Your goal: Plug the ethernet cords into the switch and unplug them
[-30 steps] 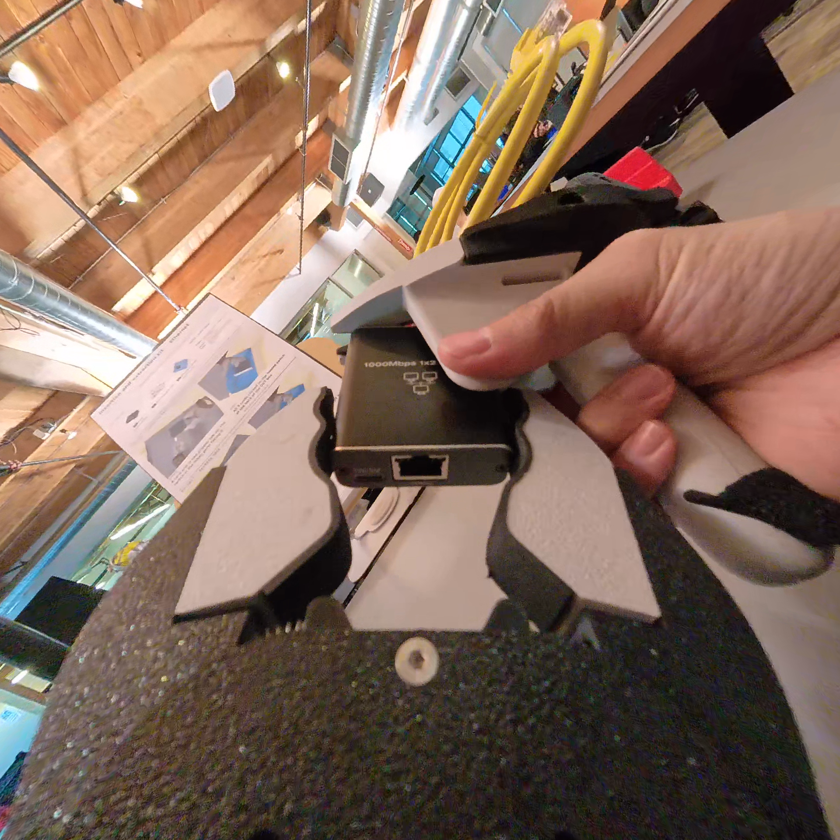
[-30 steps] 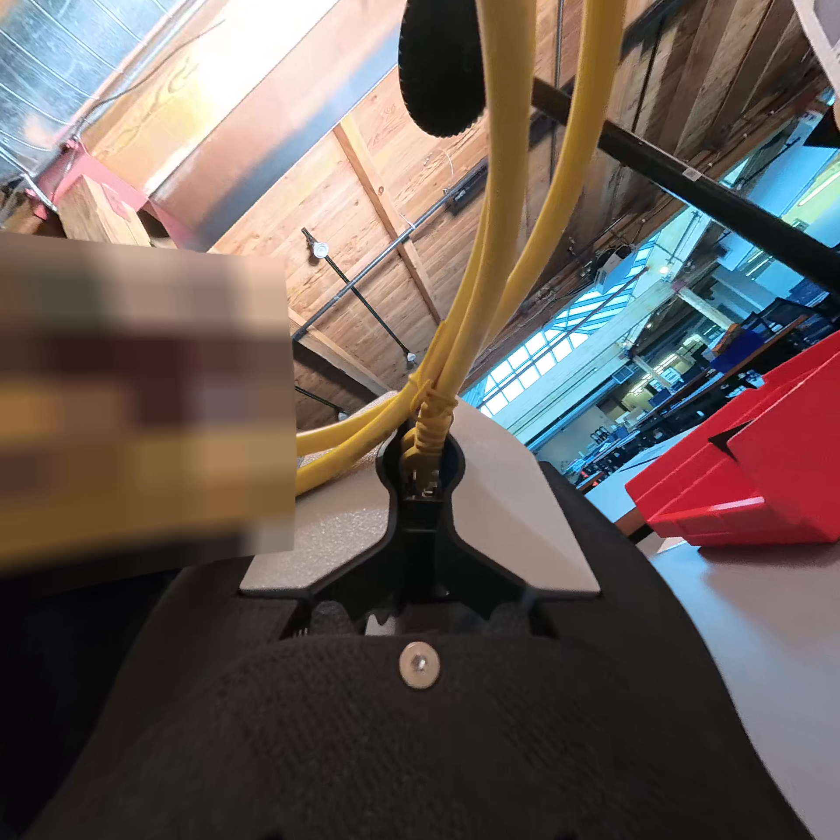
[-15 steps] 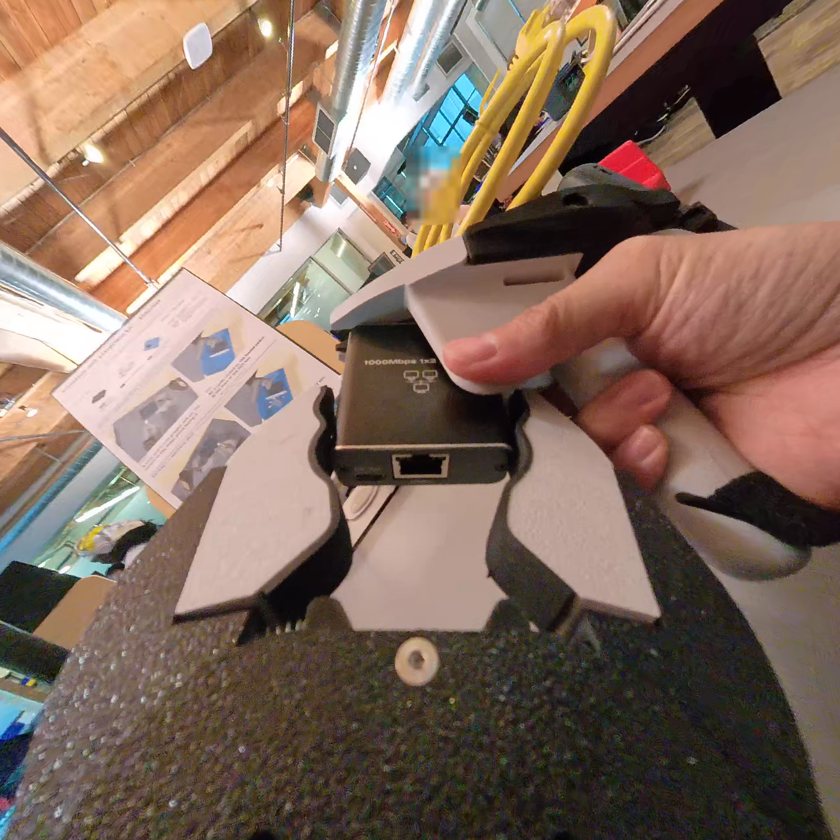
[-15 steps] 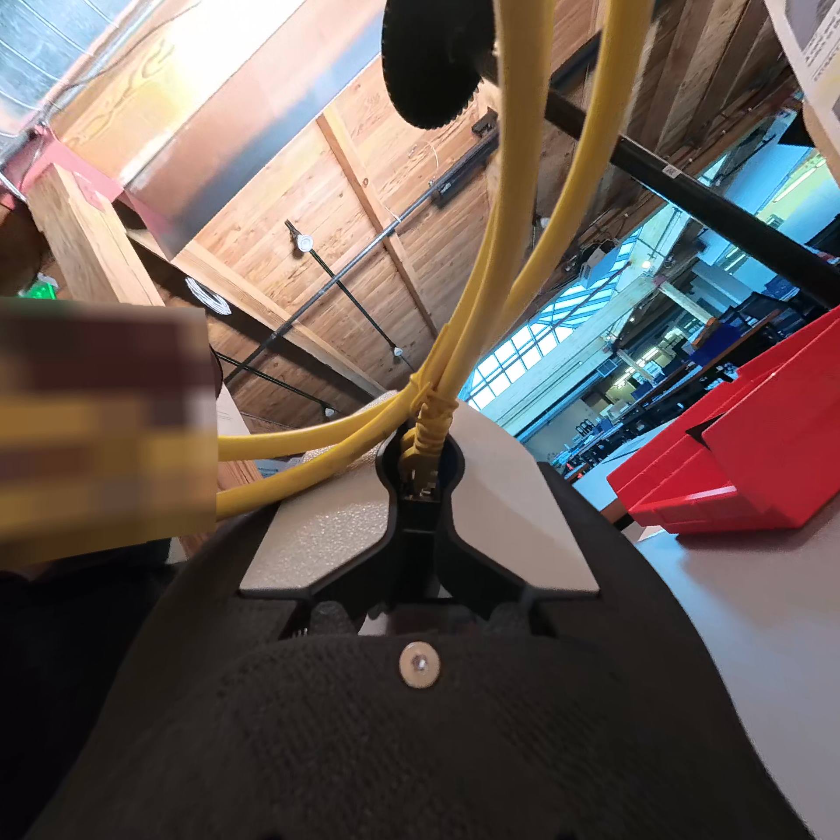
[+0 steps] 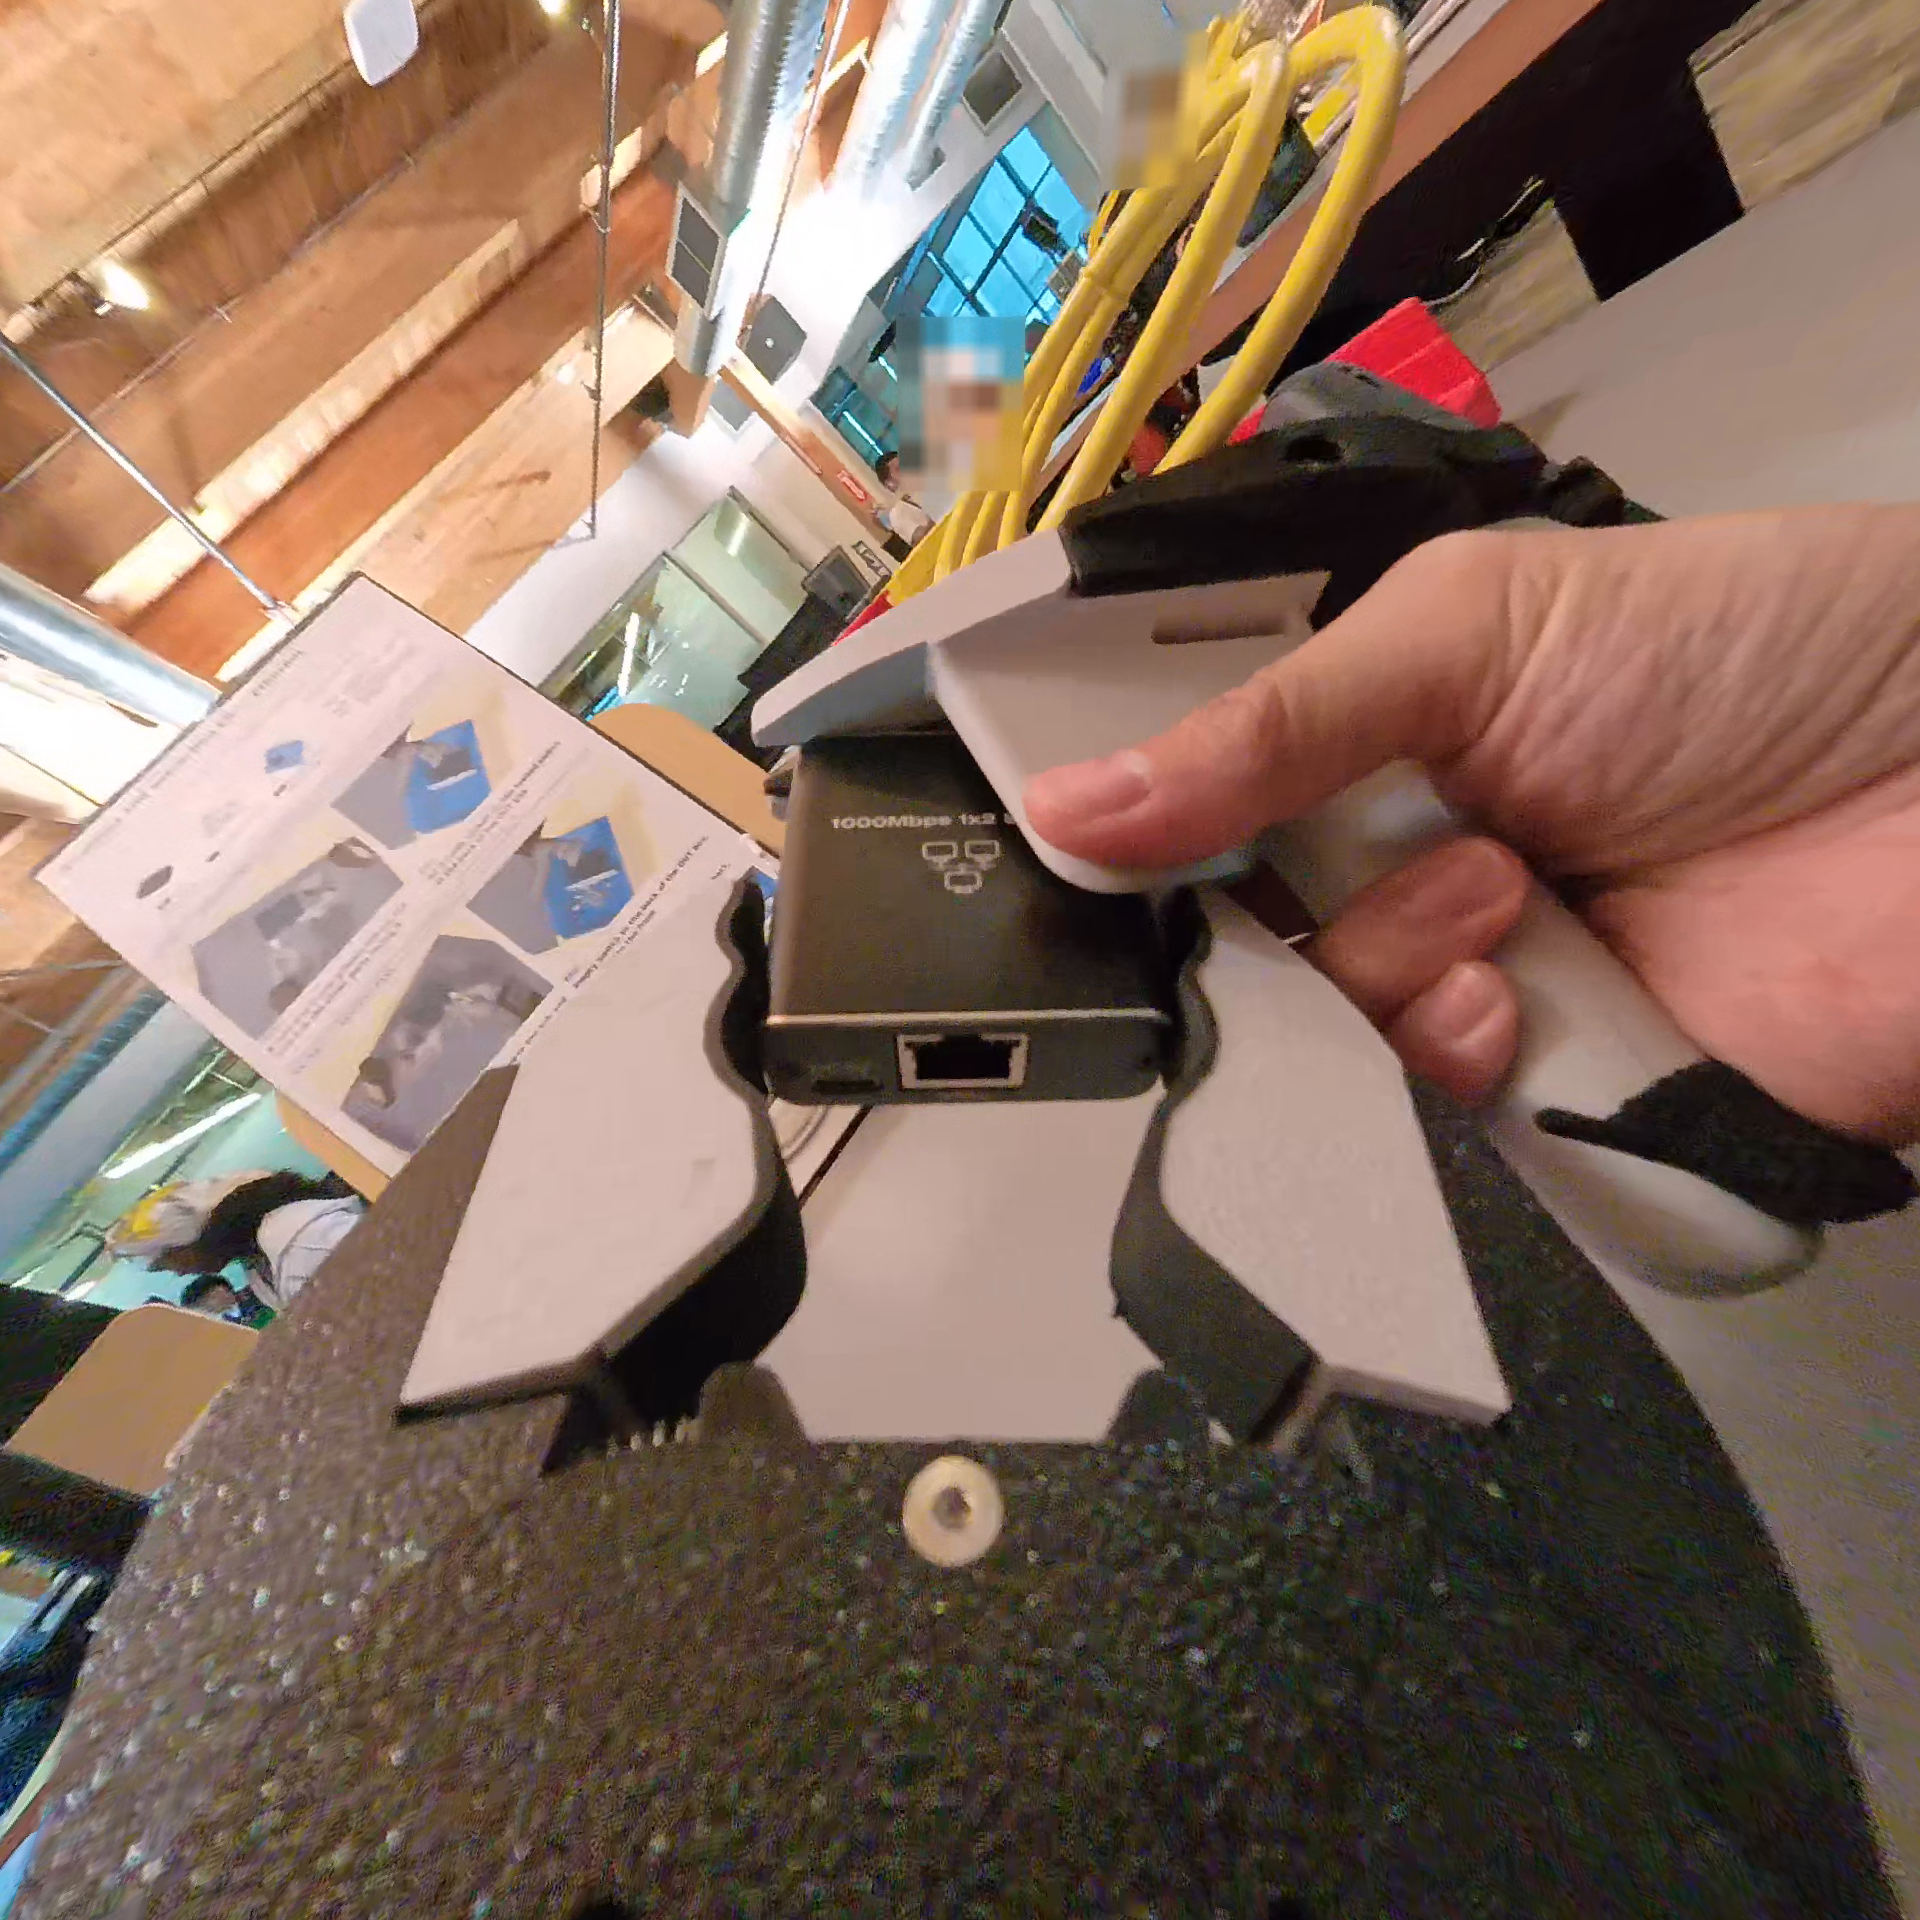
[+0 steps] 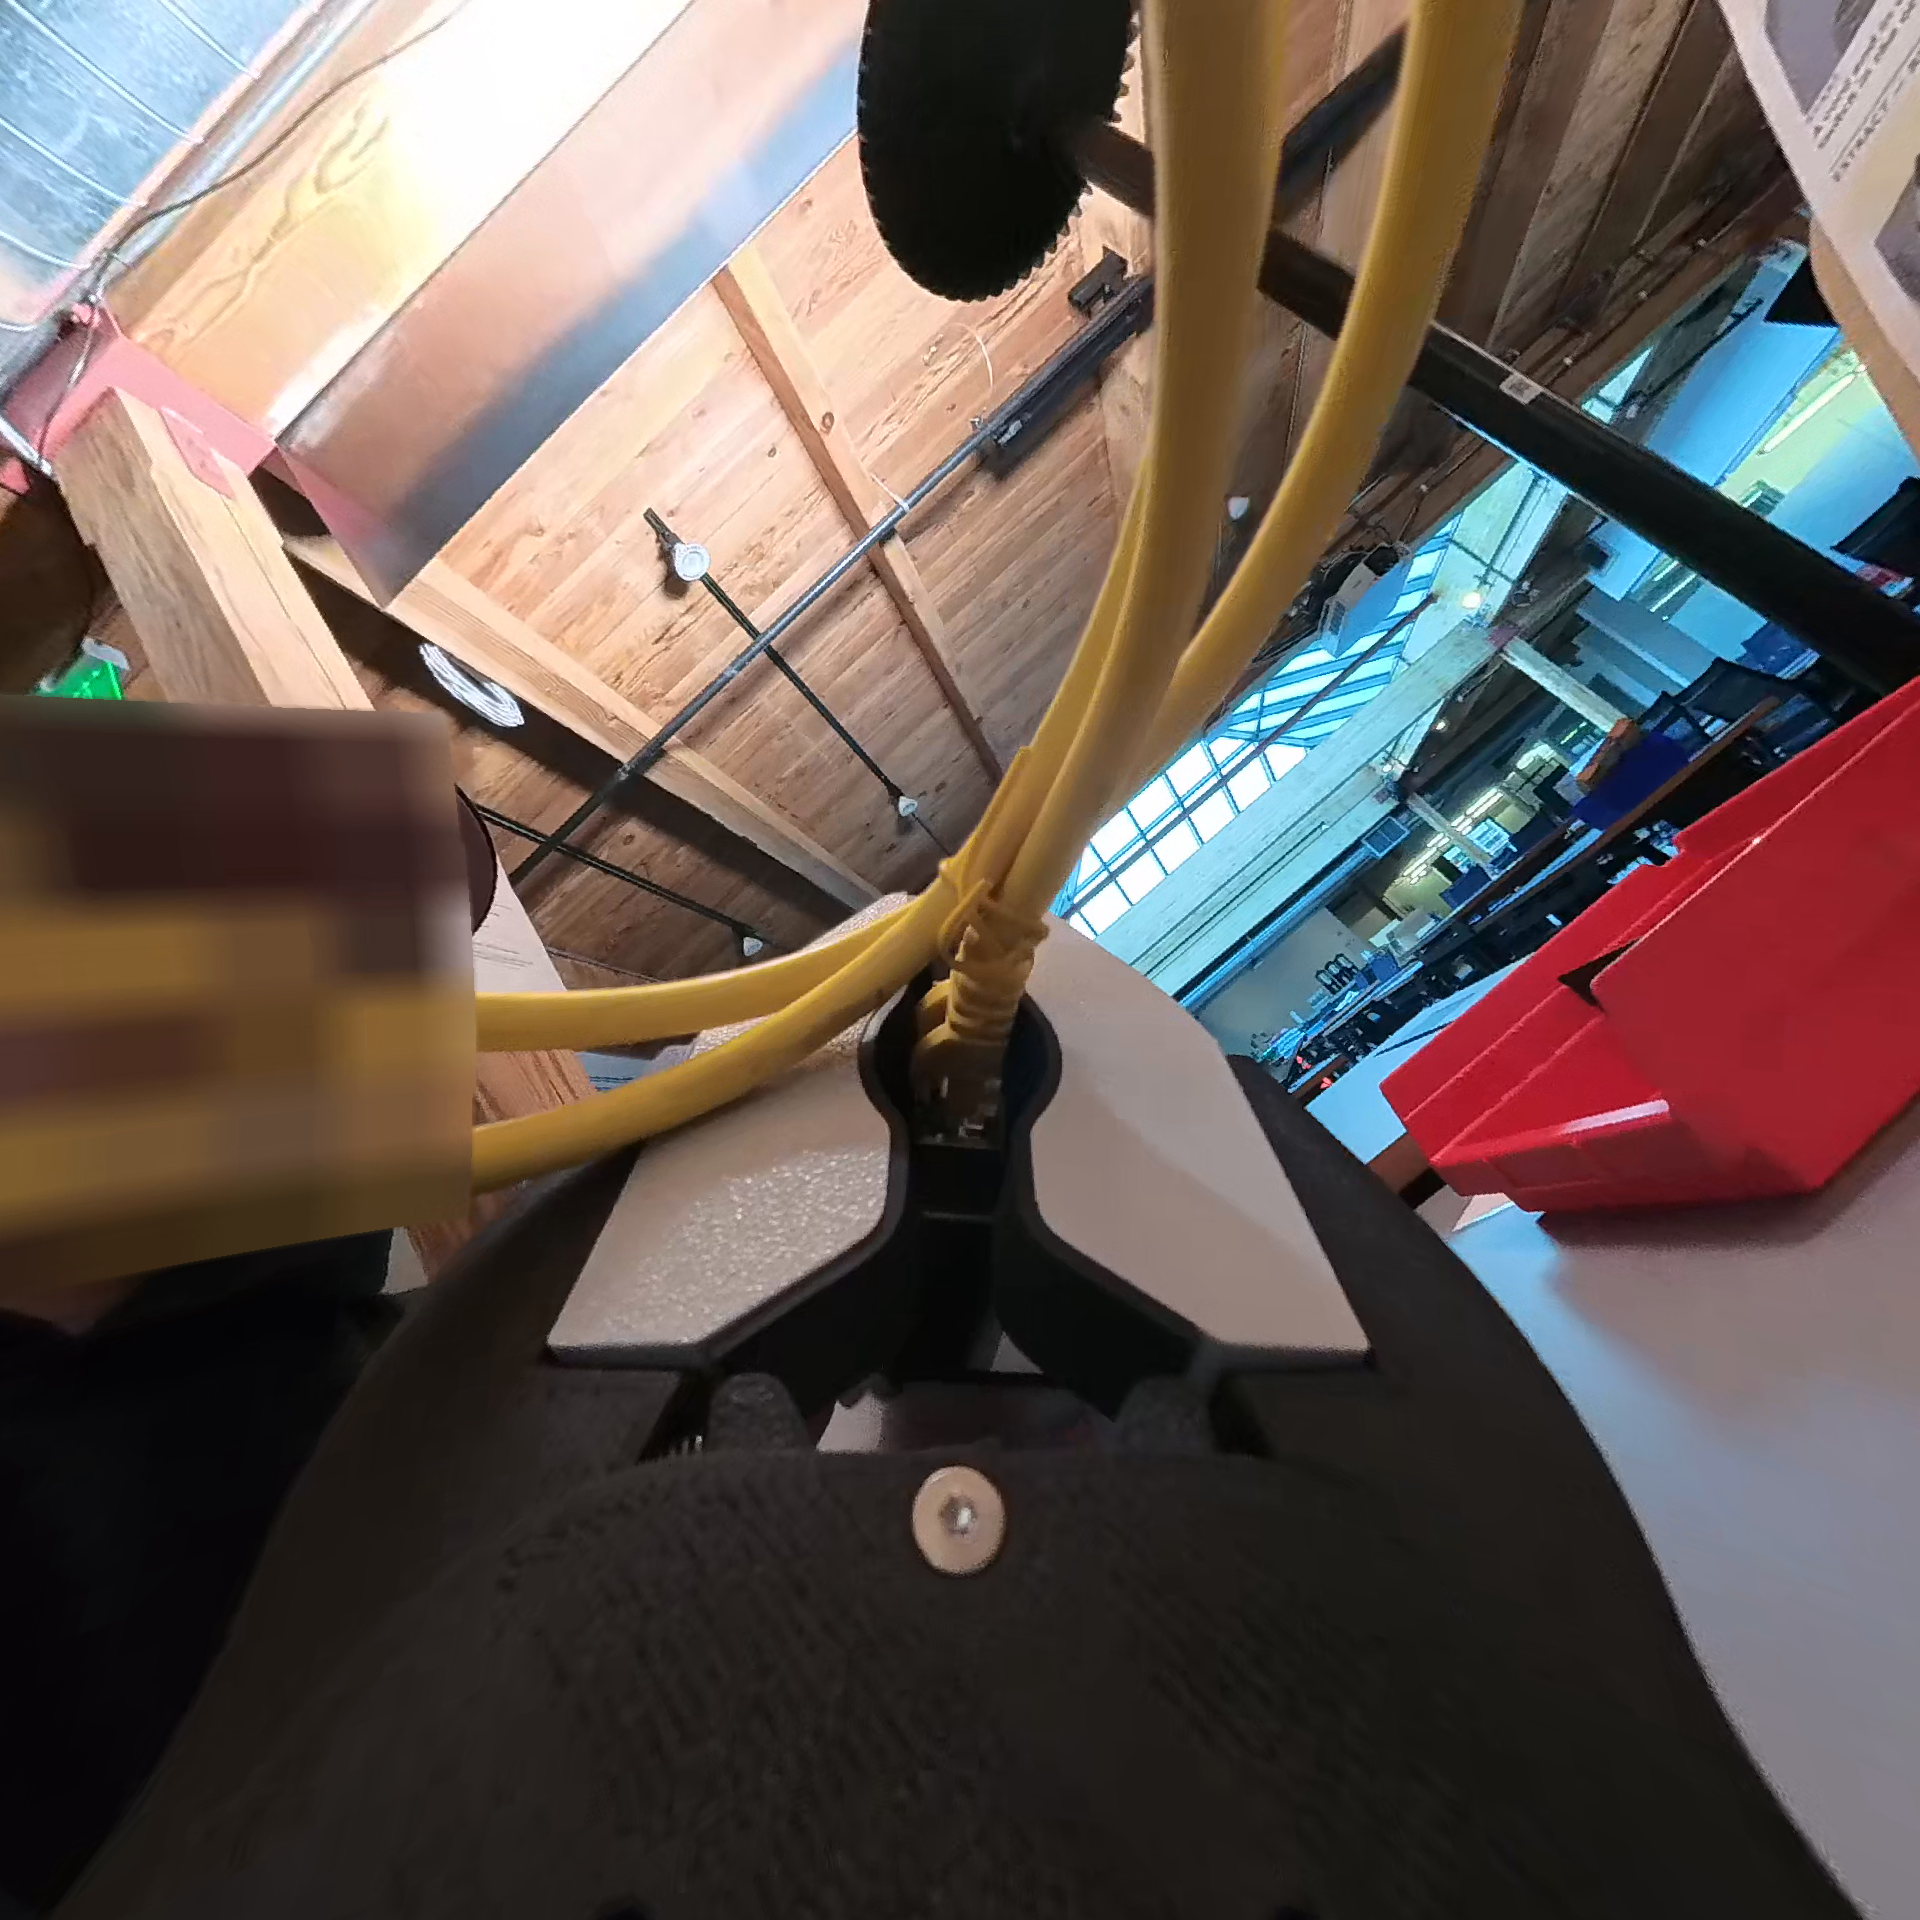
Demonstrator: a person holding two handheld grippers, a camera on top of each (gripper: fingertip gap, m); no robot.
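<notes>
Between the left gripper's (image 5: pixel 961 1023) fingers sits the black switch (image 5: pixel 951 914), clamped; the right gripper (image 6: pixel 961 1081) pinches what seems a yellow ethernet cord's (image 6: pixel 1101 790) plug.

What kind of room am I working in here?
Probably a converted industrial loft used as a lab or workshop: exposed timber ceiling with metal ducts, red parts bins on a grey table, more workbenches behind.

The small black switch (image 5: pixel 961 940) lies flat, its near port empty and facing the camera. The looped yellow ethernet cords (image 6: pixel 1164 582) rise upward, one plug (image 6: pixel 961 1081) pointing down.
</notes>
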